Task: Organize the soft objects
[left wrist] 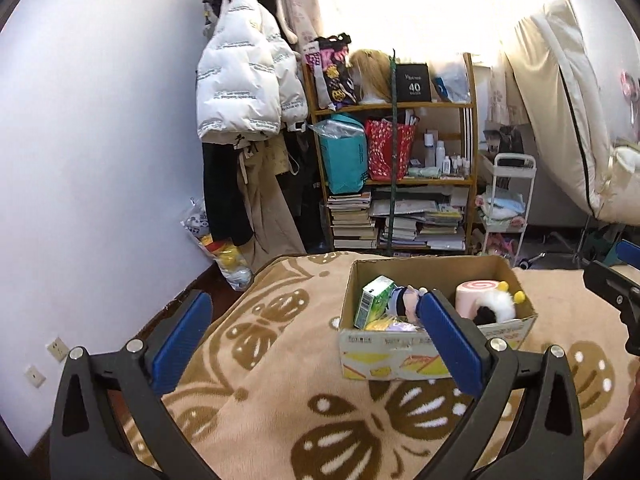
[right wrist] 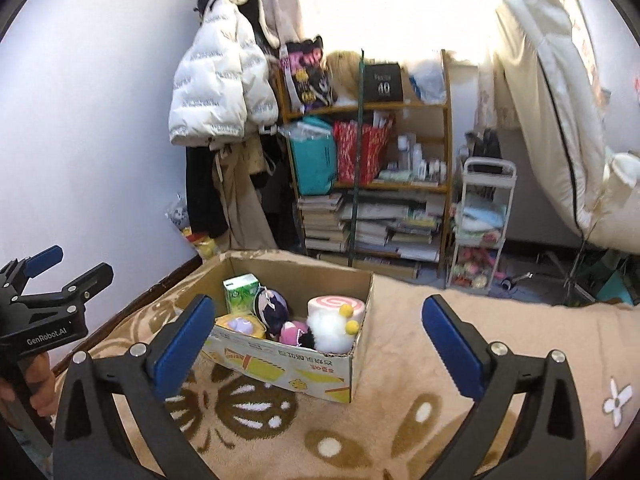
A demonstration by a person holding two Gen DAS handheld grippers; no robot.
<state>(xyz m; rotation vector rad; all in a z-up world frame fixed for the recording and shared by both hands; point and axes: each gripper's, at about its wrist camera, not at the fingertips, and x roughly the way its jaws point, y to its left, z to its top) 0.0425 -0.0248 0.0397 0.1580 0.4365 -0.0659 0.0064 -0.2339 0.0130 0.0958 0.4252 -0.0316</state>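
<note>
Cardboard box (right wrist: pixel 320 364) sits on the beige patterned blanket (right wrist: pixel 400 432), packed with plush toys (right wrist: pixel 332 332), a pink swirl roll (right wrist: pixel 336 308) and a green carton (right wrist: pixel 240 290). Left gripper (left wrist: pixel 320 344) and right gripper (right wrist: pixel 320 344) both hover near it, jaws spread wide, nothing between them.

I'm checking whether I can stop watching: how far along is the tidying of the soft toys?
Looks nearly or fully done: the cardboard box on the blanket already holds the pink swirl plush, white fluffy toy and others. Nothing is in hand; left gripper and right gripper have open, empty jaws. No loose toys show on the blanket.
</note>
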